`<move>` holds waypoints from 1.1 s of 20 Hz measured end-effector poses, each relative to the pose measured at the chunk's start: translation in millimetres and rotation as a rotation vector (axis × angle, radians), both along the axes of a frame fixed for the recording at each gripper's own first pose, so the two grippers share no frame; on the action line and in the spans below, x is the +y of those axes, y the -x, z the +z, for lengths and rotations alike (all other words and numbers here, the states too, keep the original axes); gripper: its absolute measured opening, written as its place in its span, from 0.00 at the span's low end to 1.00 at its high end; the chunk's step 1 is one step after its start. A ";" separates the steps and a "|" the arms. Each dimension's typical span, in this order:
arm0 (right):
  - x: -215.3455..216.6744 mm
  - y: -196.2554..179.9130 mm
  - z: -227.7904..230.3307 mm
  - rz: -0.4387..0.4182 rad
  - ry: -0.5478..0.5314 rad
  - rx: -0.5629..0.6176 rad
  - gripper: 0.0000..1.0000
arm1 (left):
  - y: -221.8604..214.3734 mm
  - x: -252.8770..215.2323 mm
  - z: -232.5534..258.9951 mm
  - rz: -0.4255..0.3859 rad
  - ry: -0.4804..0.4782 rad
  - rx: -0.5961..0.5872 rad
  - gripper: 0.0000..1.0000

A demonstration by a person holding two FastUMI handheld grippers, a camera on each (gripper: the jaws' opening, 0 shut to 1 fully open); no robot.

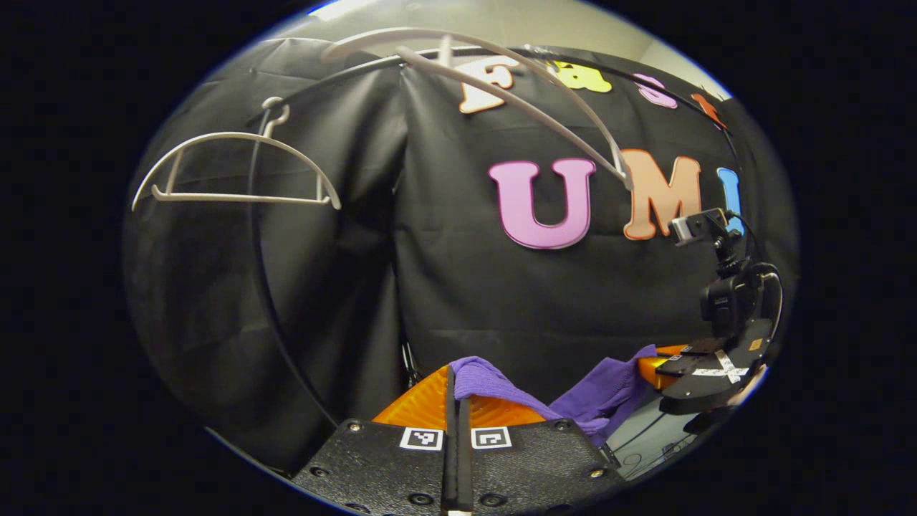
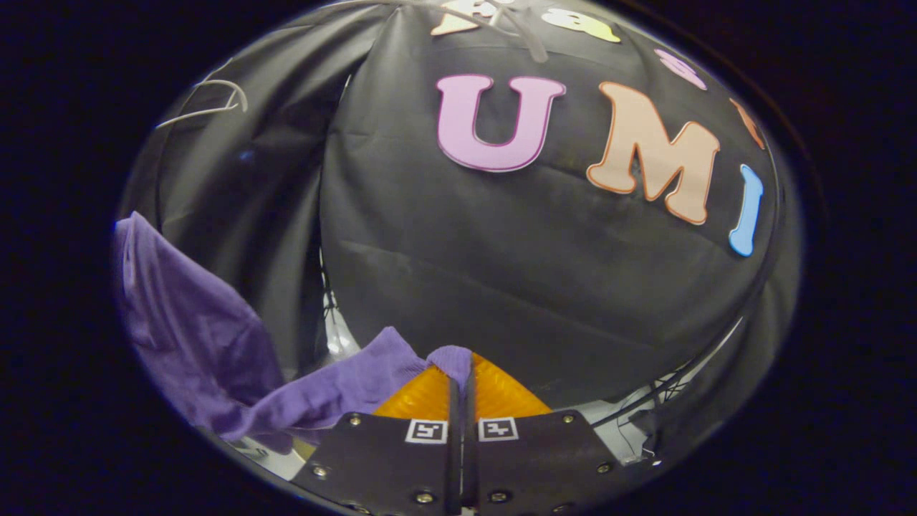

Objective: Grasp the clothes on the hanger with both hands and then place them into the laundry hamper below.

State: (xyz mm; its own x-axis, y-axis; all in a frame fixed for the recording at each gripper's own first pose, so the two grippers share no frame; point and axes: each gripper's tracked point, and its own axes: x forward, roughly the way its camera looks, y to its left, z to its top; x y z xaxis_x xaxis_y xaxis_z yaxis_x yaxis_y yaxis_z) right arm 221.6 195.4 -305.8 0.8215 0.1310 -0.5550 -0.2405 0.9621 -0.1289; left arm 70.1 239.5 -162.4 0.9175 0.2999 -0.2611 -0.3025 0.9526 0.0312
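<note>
A purple garment (image 1: 594, 394) stretches between my two grippers, off the hanger. In the left gripper view my left gripper (image 1: 454, 390) is shut on one edge of the cloth, which folds over the fingertips. Farther right in that view the right gripper (image 1: 663, 367) holds the other end. In the right gripper view my right gripper (image 2: 460, 380) is shut on the purple garment (image 2: 215, 344), which sags away to the left. A bare white hanger (image 1: 501, 86) hangs tilted on the rail above, close to the camera.
A second bare white hanger (image 1: 236, 168) hangs on the dark rail (image 1: 322, 75) at the upper left. The black cloth wall stands close in front. Pale floor with cables (image 1: 645, 441) shows low on the right.
</note>
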 end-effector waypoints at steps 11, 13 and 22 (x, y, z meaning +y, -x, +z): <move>32.8 54.4 -30.6 0.112 0.001 0.104 0.01 | -5.0 -41.2 -83.7 -0.066 0.205 0.179 0.02; 32.2 54.5 -35.9 0.121 0.010 0.125 0.01 | -1.2 -45.9 -96.8 -0.074 0.237 0.209 0.05; 34.7 93.0 -68.3 0.176 0.035 0.256 0.02 | -1.1 -54.0 -94.1 -0.109 0.221 0.206 0.39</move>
State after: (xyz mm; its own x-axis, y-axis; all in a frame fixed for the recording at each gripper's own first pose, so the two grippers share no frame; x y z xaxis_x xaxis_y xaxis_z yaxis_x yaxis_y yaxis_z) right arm 128.6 230.0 -374.0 0.6208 0.2357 -0.7477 -0.4316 0.8989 -0.0750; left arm 71.2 185.5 -256.5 0.8622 0.1179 -0.4927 -0.2069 0.9697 -0.1300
